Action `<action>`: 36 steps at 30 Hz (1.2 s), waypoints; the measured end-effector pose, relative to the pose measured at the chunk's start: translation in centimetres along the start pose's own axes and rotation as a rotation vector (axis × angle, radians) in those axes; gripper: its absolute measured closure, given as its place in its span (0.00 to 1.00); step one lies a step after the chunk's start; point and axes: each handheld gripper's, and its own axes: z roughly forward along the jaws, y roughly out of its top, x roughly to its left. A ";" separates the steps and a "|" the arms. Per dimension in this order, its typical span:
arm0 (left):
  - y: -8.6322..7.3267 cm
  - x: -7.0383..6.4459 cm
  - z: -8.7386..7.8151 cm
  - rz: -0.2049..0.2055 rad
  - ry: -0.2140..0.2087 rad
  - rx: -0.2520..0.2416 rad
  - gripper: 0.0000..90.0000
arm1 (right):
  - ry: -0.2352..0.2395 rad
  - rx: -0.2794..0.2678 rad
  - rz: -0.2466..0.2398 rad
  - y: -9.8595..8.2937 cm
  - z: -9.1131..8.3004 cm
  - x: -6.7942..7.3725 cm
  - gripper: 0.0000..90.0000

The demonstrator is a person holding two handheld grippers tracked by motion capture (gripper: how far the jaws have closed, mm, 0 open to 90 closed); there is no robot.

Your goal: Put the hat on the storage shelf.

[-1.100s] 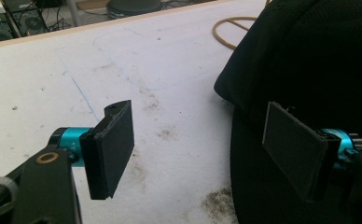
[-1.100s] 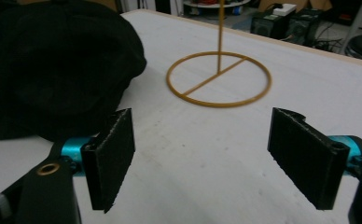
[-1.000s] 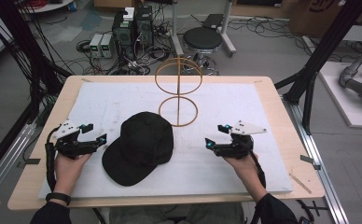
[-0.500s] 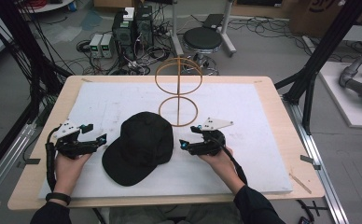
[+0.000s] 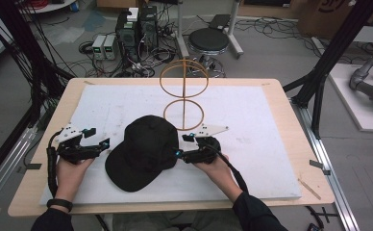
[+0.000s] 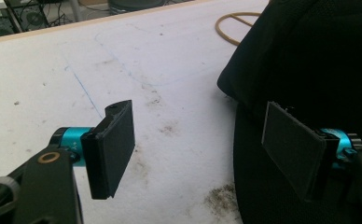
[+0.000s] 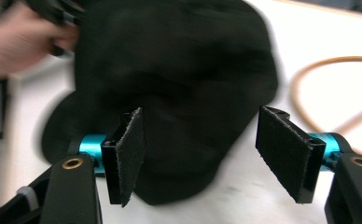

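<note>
A black cap [image 5: 143, 151] lies on the white mat [image 5: 256, 144], brim toward the near left. My left gripper [image 5: 103, 144] rests just left of the cap, open; in the left gripper view [image 6: 202, 149] its right jaw stands in front of the cap [image 6: 319, 60] and its left jaw over bare mat. My right gripper [image 5: 177, 154] sits at the cap's right edge, open. In the right gripper view [image 7: 202, 154] the blurred cap [image 7: 179, 70] shows between and beyond the jaws, with nothing held.
A tan wire stand has one ring [image 5: 183, 115] flat on the mat behind the cap and another ring [image 5: 183, 78] upright above it. A small wooden stick [image 5: 309, 188] lies near the table's right front corner. Stool, cables and electronics stand beyond the far edge.
My right gripper has moved left across the mat, from well right of the cap to its right edge. The left gripper and the cap have stayed put.
</note>
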 end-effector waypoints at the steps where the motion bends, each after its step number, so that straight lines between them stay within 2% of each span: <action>1: 0.0 0.0 0.0 -0.001 0.001 0.000 0.28 | 0.027 -0.005 0.019 0.0 0.1 0.3 0.37; 2: 0.0 0.0 0.0 -0.002 0.002 -0.002 0.28 | 0.048 -0.009 0.037 0.0 0.3 0.7 0.35; 6: 0.0 0.0 0.0 0.001 0.002 0.003 0.28 | 0.094 -0.020 0.054 0.2 1.0 2.3 0.35; 10: 0.0 0.1 -0.1 -0.003 0.007 -0.002 0.28 | 0.117 -0.029 0.065 0.6 1.5 3.6 0.38; 12: 0.0 0.1 -0.1 -0.003 0.008 -0.002 0.28 | 0.104 -0.025 0.064 0.8 1.8 4.1 0.40; 15: 0.0 0.1 -0.1 -0.005 0.007 0.002 0.28 | 0.058 0.012 0.086 0.9 2.5 4.5 0.39; 17: 0.0 0.1 -0.1 -0.004 0.006 0.003 0.28 | 0.048 0.030 0.129 0.9 3.0 4.6 0.37; 20: 0.0 0.1 0.0 -0.001 0.005 0.006 0.28 | 0.041 0.036 0.132 1.0 3.5 4.8 0.38; 24: 0.0 0.1 -0.1 -0.003 0.006 0.004 0.28 | 0.078 0.032 0.114 1.1 3.6 4.8 0.59; 31: 0.0 0.0 0.0 -0.002 0.004 0.010 0.28 | 0.110 0.026 0.060 1.3 3.2 4.8 0.88; 36: 0.0 0.0 0.0 -0.003 0.007 0.011 0.28 | 0.116 0.026 0.029 1.5 2.8 4.9 0.97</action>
